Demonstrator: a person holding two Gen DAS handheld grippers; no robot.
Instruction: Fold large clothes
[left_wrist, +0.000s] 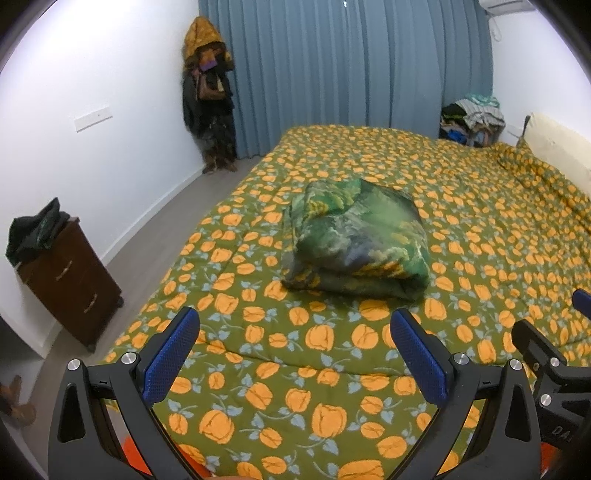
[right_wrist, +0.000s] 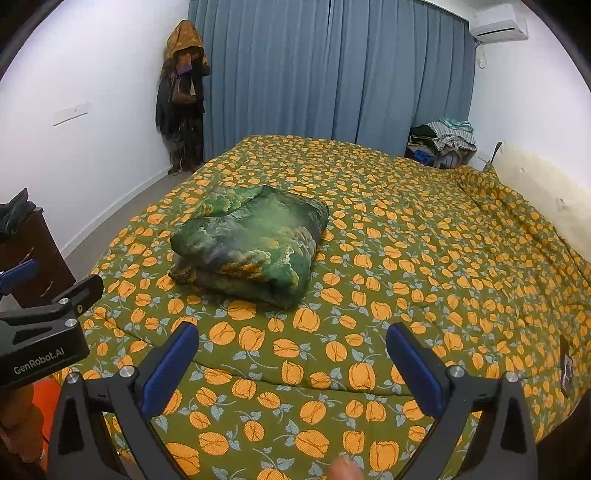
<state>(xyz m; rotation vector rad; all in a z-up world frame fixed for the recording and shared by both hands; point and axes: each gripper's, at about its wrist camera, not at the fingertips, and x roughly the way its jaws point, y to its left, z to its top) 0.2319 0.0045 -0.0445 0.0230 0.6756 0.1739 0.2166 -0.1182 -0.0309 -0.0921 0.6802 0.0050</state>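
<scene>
A green patterned garment (left_wrist: 354, 240) lies folded in a thick bundle on the bed, which has a green cover with orange flowers (left_wrist: 332, 369). It also shows in the right wrist view (right_wrist: 251, 243), left of centre. My left gripper (left_wrist: 295, 332) is open and empty, held above the bed's near edge, short of the bundle. My right gripper (right_wrist: 291, 349) is open and empty, also short of the bundle and to its right. The right gripper's body (left_wrist: 546, 365) shows at the right edge of the left wrist view. The left gripper's body (right_wrist: 44, 332) shows at the left edge of the right wrist view.
A dark wooden drawer cabinet (left_wrist: 70, 291) with dark clothes on top stands left of the bed. Clothes hang on a stand (left_wrist: 208, 96) in the far left corner by blue curtains (left_wrist: 351, 74). A heap of clothes (left_wrist: 472, 118) sits at the far right.
</scene>
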